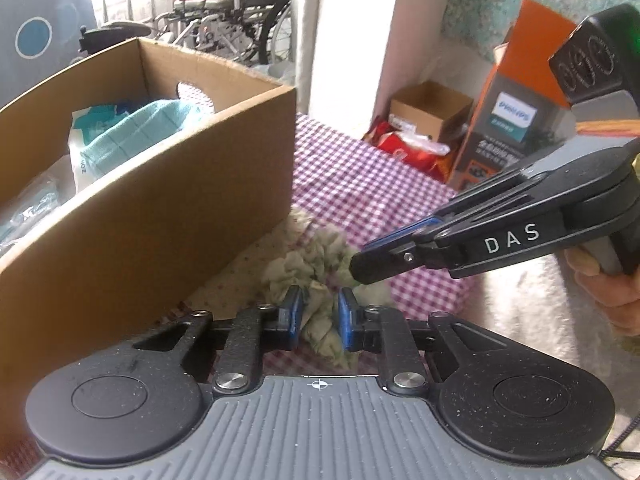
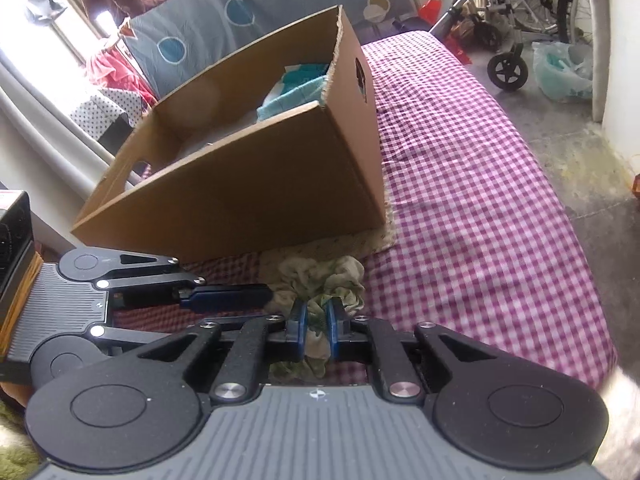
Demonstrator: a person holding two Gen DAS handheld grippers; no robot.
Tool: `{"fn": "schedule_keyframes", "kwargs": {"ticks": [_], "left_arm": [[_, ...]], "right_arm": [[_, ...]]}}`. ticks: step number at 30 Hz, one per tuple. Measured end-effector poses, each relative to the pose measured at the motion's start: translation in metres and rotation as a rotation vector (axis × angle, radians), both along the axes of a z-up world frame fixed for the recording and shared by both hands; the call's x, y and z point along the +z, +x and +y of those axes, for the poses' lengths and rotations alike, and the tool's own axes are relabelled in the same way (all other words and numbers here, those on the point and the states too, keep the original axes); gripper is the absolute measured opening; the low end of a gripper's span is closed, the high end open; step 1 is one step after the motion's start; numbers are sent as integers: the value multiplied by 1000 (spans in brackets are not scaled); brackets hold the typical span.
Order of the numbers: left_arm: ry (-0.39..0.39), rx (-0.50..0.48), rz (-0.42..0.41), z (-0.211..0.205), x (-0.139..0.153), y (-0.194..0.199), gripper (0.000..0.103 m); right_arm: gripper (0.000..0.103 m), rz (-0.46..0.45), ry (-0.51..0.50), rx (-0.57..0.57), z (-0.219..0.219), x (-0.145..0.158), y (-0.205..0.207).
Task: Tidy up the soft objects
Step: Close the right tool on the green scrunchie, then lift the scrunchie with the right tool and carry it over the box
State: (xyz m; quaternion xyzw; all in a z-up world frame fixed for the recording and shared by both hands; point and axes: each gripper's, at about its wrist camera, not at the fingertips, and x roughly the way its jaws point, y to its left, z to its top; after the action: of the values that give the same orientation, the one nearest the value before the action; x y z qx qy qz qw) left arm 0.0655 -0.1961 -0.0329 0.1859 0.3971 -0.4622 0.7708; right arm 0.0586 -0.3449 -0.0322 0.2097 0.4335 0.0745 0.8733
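- The left gripper [image 1: 319, 317] is clamped on a crumpled pale green cloth [image 1: 316, 264].
- The right gripper [image 2: 316, 330] pinches the same cloth from the other side.
- The cloth lies on the purple checked bed cover [image 2: 460, 184], just beside a cardboard box [image 2: 256, 184] holding teal fabric [image 1: 140, 136].

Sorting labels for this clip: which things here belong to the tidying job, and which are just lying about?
Job: crumpled cloth, cardboard box, teal towel, left gripper, right gripper.
Lying about: wheelchair, orange carton, checked cover.
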Motion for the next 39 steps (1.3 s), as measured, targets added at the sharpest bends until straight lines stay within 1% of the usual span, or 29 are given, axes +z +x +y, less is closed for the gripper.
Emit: {"fn": "schedule_keyframes", "kwargs": {"ticks": [4,6,7,8,9,10,11,12,13,14,15,16,18,21,23,24,25,26,27,28,30,33,35,37,39], "left_arm": [[-34,-19,10,8,7,-11,18],[-31,-34,11,10,5,-17,19],[-21,-39,12,11,2,-19,20],[-5,-38,14,10,-2,-21,24],[12,-38,17,9,-5,-22,40],[23,-45,21,9,-8,-23,51],[28,-54,25,10,-9,-24,71],[31,-60,27,10,-10,-25,79],[34,-60,20,10,-10,-26,81],[32,-54,-2,10,-9,-27,84],[25,-49,-29,12,-9,-30,86],[25,-51,-54,10,-9,-31,86],[43,-63,-80,5,-13,-31,85],[85,-64,-87,-6,-25,-28,81],[102,-61,-81,-12,-33,-23,78],[107,-59,-73,-15,-37,-20,73],[92,-56,-61,-15,-38,-18,70],[81,-53,-48,-16,-39,-15,62],[69,-51,-40,-17,-39,-13,53],[62,-47,-45,-17,-39,-12,50],[50,-56,-47,-18,-37,-11,35],[44,-56,-50,-18,-35,-14,30],[35,-49,-57,-16,-31,-17,29],[12,-35,-60,-9,-23,-19,29],[-23,-18,-75,2,-8,-23,29]], "right_arm": [[10,11,7,-18,3,0,-10],[10,38,8,-35,3,-6,-12],[12,46,14,-50,2,-8,-13],[12,49,27,-68,0,-9,-15],[13,49,42,-82,-3,-9,-16],[14,48,56,-96,-6,-9,-17],[15,44,66,-111,-9,-9,-17],[20,41,75,-119,-11,-10,-16],[29,44,79,-123,-13,-12,-14],[36,50,76,-130,-14,-14,-12],[49,52,69,-134,-14,-15,-9],[52,52,57,-132,-13,-18,-7],[52,64,39,-120,-10,-23,0],[51,79,9,-108,-5,-31,8],[51,64,-23,-92,1,-31,10],[46,60,-44,-83,4,-31,10],[41,57,-70,-73,8,-31,11],[40,54,-93,-66,11,-32,12],[32,51,-111,-59,14,-31,12],[23,52,-128,-52,16,-32,12],[20,43,-142,-51,19,-31,11],[17,15,-146,-53,21,-22,5],[17,-13,-147,-51,25,-10,-1],[17,-57,-165,-43,31,8,-7],[17,-117,-185,-27,39,31,-11]]}}
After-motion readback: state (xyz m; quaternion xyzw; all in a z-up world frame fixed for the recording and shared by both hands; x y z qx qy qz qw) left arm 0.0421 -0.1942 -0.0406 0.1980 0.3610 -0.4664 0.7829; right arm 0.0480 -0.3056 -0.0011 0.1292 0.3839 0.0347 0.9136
